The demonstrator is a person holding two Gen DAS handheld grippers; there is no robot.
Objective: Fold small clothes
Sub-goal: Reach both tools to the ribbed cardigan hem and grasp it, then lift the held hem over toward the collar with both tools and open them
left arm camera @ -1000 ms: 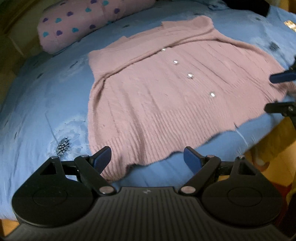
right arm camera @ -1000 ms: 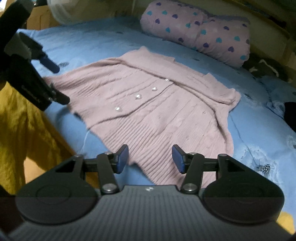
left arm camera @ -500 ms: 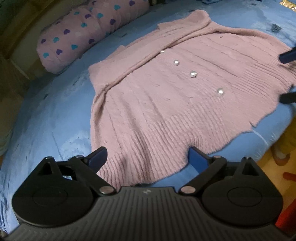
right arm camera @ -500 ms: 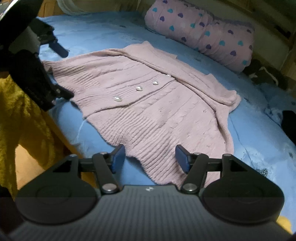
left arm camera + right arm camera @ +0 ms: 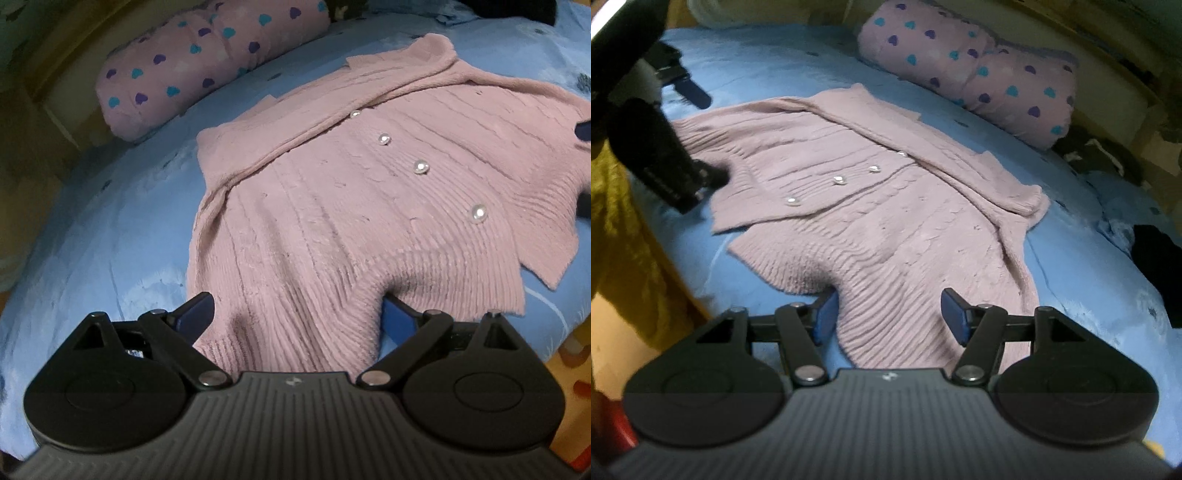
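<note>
Blue bedsheet (image 5: 110, 236) covers the bed; a pink heart-print pillow (image 5: 207, 62) lies at its far side. Pink ribbed knit cardigan (image 5: 351, 206) lies flat on the sheet, front up, with pearl buttons (image 5: 421, 167) in a row. Left gripper (image 5: 295, 314) is low at one hem corner, jaws spread, fabric between them, not clamped. Right gripper (image 5: 888, 314) straddles the opposite hem corner, likewise released.
</note>
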